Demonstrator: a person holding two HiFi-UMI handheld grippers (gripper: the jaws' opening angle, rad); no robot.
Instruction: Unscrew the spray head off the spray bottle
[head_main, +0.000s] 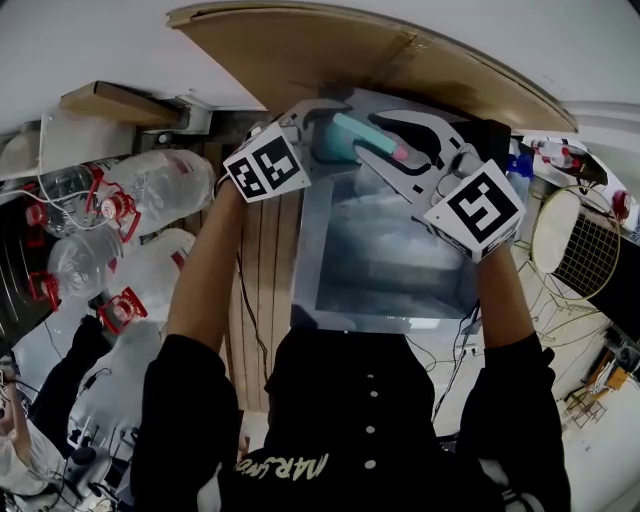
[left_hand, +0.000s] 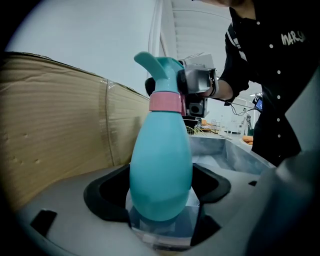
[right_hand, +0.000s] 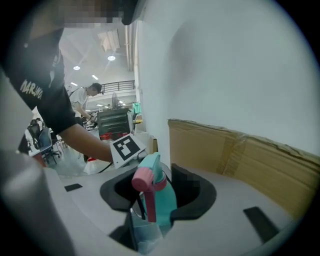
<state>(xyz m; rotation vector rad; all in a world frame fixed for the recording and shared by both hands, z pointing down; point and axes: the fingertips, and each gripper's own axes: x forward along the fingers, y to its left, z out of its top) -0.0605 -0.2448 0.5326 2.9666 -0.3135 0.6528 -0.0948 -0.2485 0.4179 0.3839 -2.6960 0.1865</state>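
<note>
Spray bottle (left_hand: 161, 165) is held in the air between both grippers, over the far end of the grey steel bench (head_main: 400, 265), not resting on it.

Left gripper (left_hand: 161, 192): fingers (left_hand: 107, 192) clamped on the teal body near its base. The bottle runs straight out along the fingers, with the pink collar (left_hand: 166, 102) at the far end.

Right gripper (right_hand: 157, 192): fingers (right_hand: 192, 192) straddle the spray head (right_hand: 152, 172). There's a dark gap between the pink nozzle (right_hand: 142, 179) and the pad on that side, so they sit round it but aren't biting. The pink trigger (right_hand: 150, 207) hangs down between them. The head is still seated on the collar.

From the left gripper view, the right gripper's body covers most of the spray head behind the spout.

Surroundings:
- Cardboard sheet (head_main: 330, 50) leans on the white wall just beyond the bottle, close behind both grippers.
- Clear water jugs (head_main: 150, 185) with red handles are piled on the floor to the left, well apart from the bench.
- Wire basket (head_main: 580, 240) is off to the right.
- Cables (head_main: 250, 300) trail down the wooden slats beside the bench.
- A second person (right_hand: 87, 97) stands far back in the room, in the right gripper view.
</note>
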